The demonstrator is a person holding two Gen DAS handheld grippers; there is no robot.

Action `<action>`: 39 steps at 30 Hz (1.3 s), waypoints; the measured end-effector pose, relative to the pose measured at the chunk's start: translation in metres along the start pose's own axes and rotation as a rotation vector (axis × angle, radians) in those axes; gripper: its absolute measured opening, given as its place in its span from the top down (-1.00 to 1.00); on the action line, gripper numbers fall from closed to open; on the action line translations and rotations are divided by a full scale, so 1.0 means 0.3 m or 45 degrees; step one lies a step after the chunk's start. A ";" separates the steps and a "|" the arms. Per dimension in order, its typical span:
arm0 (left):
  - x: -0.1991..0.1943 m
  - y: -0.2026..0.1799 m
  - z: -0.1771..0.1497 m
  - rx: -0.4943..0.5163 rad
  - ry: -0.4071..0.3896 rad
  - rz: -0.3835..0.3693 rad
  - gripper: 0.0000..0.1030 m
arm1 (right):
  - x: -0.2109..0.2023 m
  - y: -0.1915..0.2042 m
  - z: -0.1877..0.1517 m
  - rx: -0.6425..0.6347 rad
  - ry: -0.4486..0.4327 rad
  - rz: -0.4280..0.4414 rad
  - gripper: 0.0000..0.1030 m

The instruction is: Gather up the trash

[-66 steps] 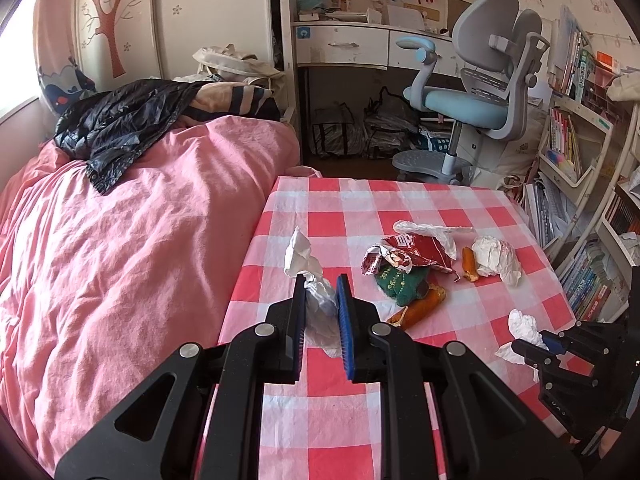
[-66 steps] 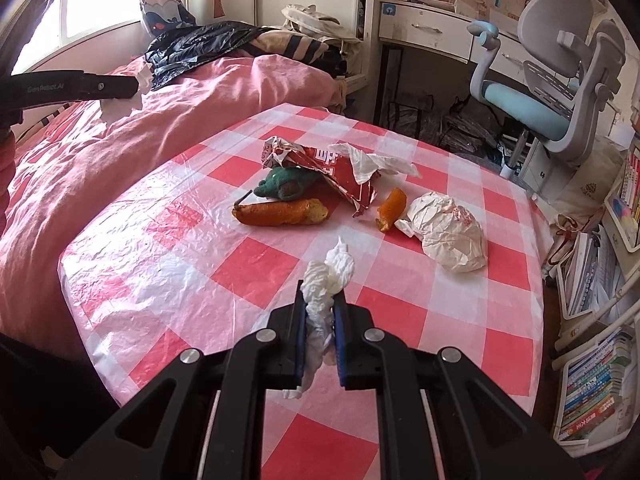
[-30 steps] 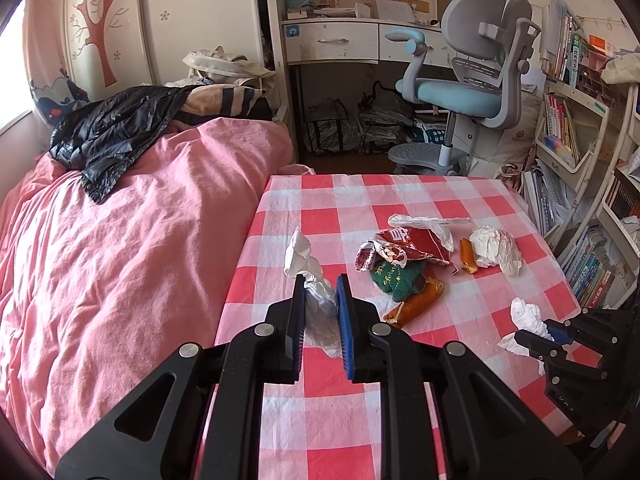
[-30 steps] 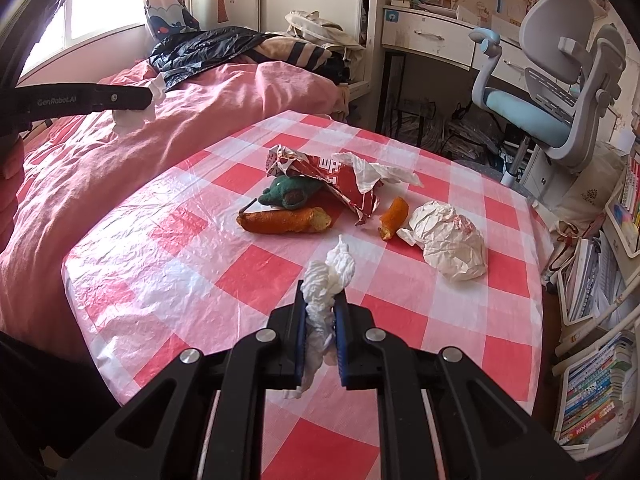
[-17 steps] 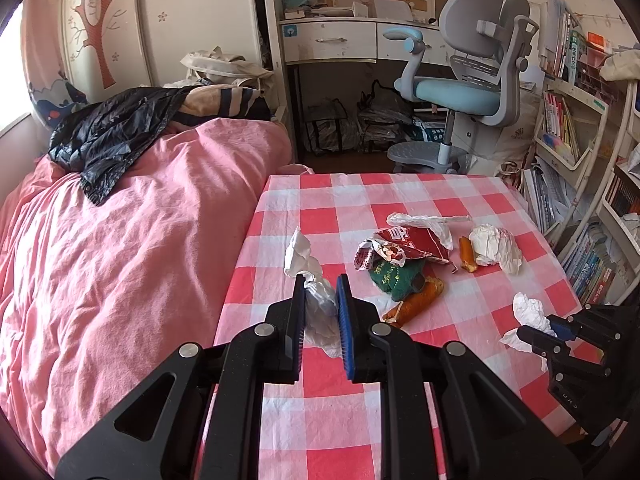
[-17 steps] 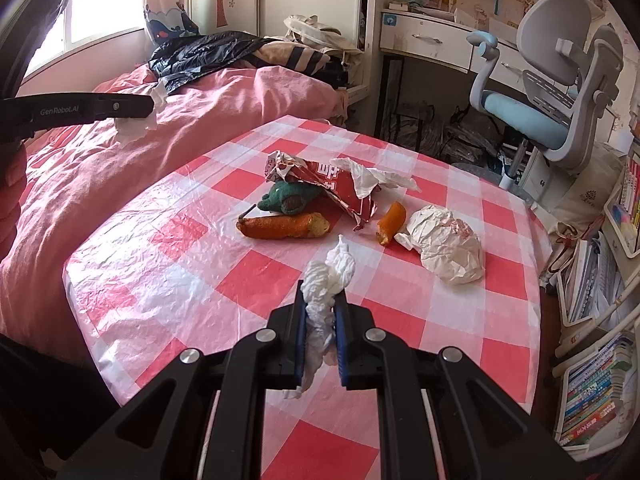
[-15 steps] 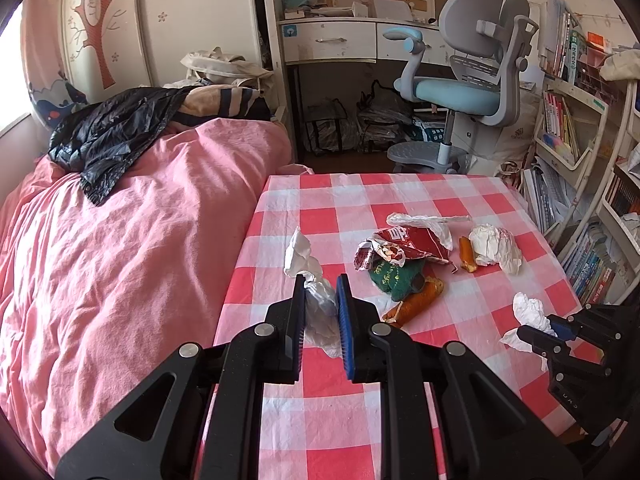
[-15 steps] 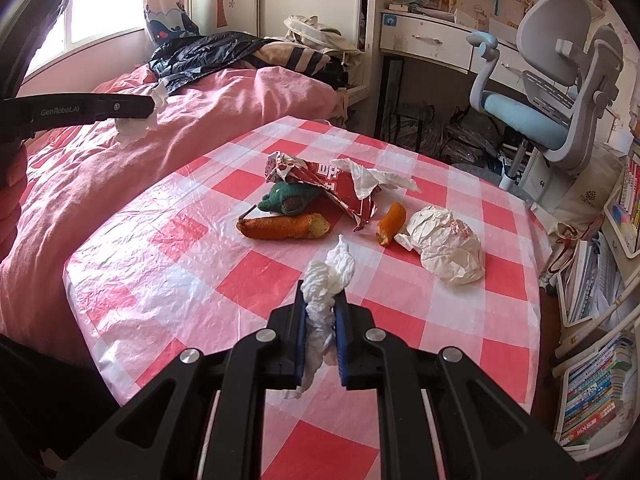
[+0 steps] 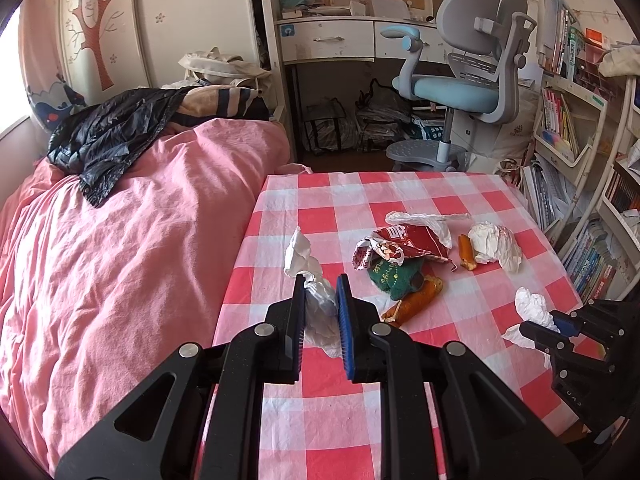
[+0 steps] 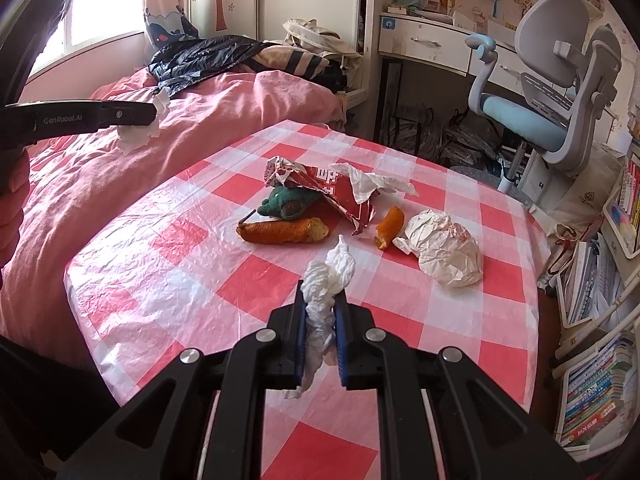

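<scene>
No change across preceding second: both hands parked above checked table (image 9: 400, 192), no bin in view, so collection judged stalled mid-carry. Left gripper (image 9: 320, 300) pinching crumpled white tissue (image 9: 316, 304), clear of cloth. Right gripper (image 10: 320, 320) clamped on second white tissue wad (image 10: 326, 280). Remaining litter at 12 o'clock from right gripper: red wrapper (image 10: 340, 192), orange peel (image 10: 284, 232), crumpled paper ball (image 10: 444, 252), all untouched.

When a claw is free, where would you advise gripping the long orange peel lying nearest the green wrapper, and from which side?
Grip the long orange peel across its narrow middle, coming from above. It lies flat on the checked tablecloth, so its two long edges are exposed. Approach from its near side, since the green wrapper crowds the far edge.
</scene>
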State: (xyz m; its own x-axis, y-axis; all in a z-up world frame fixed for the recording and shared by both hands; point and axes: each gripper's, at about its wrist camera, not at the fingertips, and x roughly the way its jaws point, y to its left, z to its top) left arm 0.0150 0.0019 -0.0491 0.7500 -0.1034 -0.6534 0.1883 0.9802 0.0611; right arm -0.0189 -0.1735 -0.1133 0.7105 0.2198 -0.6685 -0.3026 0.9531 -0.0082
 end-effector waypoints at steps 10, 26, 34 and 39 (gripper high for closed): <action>0.002 0.000 0.001 0.001 0.000 0.001 0.72 | -0.002 0.001 0.002 -0.003 -0.004 0.000 0.74; 0.005 -0.002 0.003 0.004 0.000 0.003 0.72 | -0.006 0.008 0.006 -0.009 -0.009 -0.001 0.74; 0.007 -0.002 0.004 0.006 0.000 0.003 0.72 | -0.006 0.009 0.005 -0.009 -0.011 -0.001 0.74; 0.008 -0.002 0.005 0.006 0.000 0.004 0.72 | -0.005 0.009 0.005 -0.009 -0.011 -0.002 0.74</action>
State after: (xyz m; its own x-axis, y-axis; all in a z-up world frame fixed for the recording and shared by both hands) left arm 0.0177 0.0007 -0.0496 0.7505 -0.1003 -0.6533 0.1891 0.9797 0.0669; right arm -0.0199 -0.1710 -0.1111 0.7165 0.2205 -0.6619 -0.3063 0.9518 -0.0145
